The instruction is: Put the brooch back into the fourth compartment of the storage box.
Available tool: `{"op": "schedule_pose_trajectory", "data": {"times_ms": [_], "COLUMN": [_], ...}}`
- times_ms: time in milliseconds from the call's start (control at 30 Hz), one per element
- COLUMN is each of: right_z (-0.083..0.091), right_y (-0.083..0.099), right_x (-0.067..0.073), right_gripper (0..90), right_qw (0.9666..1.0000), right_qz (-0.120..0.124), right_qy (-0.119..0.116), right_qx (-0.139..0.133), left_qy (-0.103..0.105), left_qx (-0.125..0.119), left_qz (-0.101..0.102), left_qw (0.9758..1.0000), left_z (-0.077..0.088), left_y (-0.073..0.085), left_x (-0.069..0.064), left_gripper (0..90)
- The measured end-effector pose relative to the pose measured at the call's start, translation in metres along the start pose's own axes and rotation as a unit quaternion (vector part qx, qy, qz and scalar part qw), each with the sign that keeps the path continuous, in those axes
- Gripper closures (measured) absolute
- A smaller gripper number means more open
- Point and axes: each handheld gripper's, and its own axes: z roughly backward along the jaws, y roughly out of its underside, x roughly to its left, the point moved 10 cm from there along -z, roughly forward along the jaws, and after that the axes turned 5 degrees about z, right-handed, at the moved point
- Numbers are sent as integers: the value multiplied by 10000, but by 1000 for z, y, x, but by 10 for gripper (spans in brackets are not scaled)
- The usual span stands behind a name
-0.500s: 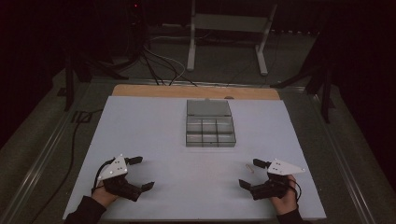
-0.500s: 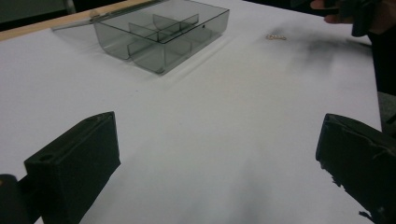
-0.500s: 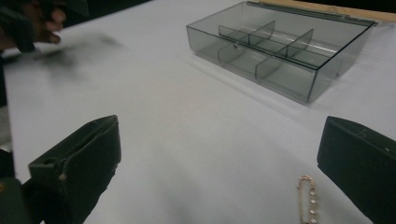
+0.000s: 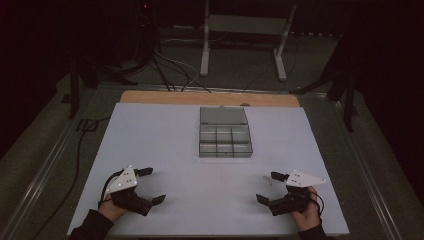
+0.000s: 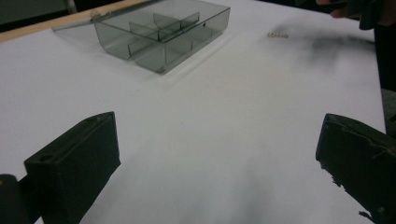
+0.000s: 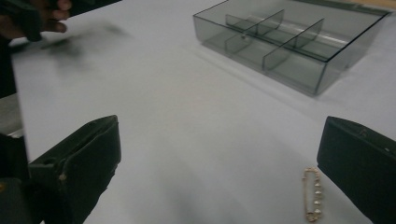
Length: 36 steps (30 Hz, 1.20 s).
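While the small gold pin (image 6: 313, 195) set with pale beads lies flat on the white desk (image 4: 165, 140), it sits just beside the right gripper (image 4: 270, 188), close to that gripper's far jaw and untouched by it. From the left gripper view the pin (image 5: 277, 34) shows as a tiny bright mark far across the sheet. Both jaws of the right gripper stand spread wide with nothing between them. At the near left, the left gripper (image 4: 150, 186) rests on the desk, its jaws likewise spread and holding nothing. Farther off, at the middle of the desk, stands a clear grey compartment box (image 4: 225, 141), its lid (image 4: 223, 115) laid open flat on the far side, well apart from both grippers.
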Motion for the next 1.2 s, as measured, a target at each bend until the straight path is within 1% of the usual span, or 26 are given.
{"op": "schedule_pose_trajectory", "data": {"times_ms": [67,100,200,267,333,400,433,467,667,733,833,867,967,1000,1067,1133,1167,1200], "right_z": [1,1,2,2,3,4,4,4,3,1,1,1,2,3,4,5,5,5], "right_y": [-1,-1,-3,-8,-10,-15,-15,-21,-27,-30,-31,-35,-38,-41,-42,-44,-44,-44], "right_x": [3,5,7,13,14,17,17,19,20,19,18,16,14,10,8,5,1,1], "right_gripper": [0,0,0,0,0,0,0,0,0,0,0,0,0,0,0,0,0,0], "right_qw": [10000,10000,10000,9998,9998,9996,9996,9995,9994,9994,9994,9993,9993,9993,9992,9990,9991,9991], "right_qz": [-46,15,20,104,112,123,123,200,194,152,157,117,109,104,82,28,20,20], "right_qy": [-57,-39,-46,-154,-183,-242,-242,-227,-239,-238,-231,-203,-176,-101,-84,-49,7,7], "right_qx": [-1,51,73,35,7,-92,-92,-135,-183,-208,-210,-288,-314,-359,-385,-439,-427,-427], "left_qy": [1,10,11,27,46,43,53,52,52,50,47,48,58,66,70,75,79,80], "left_qx": [-23,-53,-73,-73,-74,-54,-46,-56,-75,-55,-56,-57,-52,-55,-46,-35,-31,-33], "left_qz": [16,41,33,23,45,35,4,13,39,33,18,26,16,27,44,12,12,19], "left_qw": [10000,10000,10000,10000,10000,10000,10000,10000,10000,10000,10000,10000,10000,10000,10000,10000,10000,10000], "left_z": [1,1,2,2,1,1,1,1,1,0,0,0,0,0,0,-1,-1,-1], "left_y": [0,-1,-2,-2,-2,-2,-1,-2,-2,-2,-2,-2,-2,-2,-2,-1,-1,-1], "left_x": [0,0,0,-1,-1,-1,-1,-1,-1,-1,-1,-1,-2,-2,-2,-2,-2,-2], "left_gripper": [12,12,12,12,12,12,12,12,12,12,12,12,12,12,12,12,12,12]}}
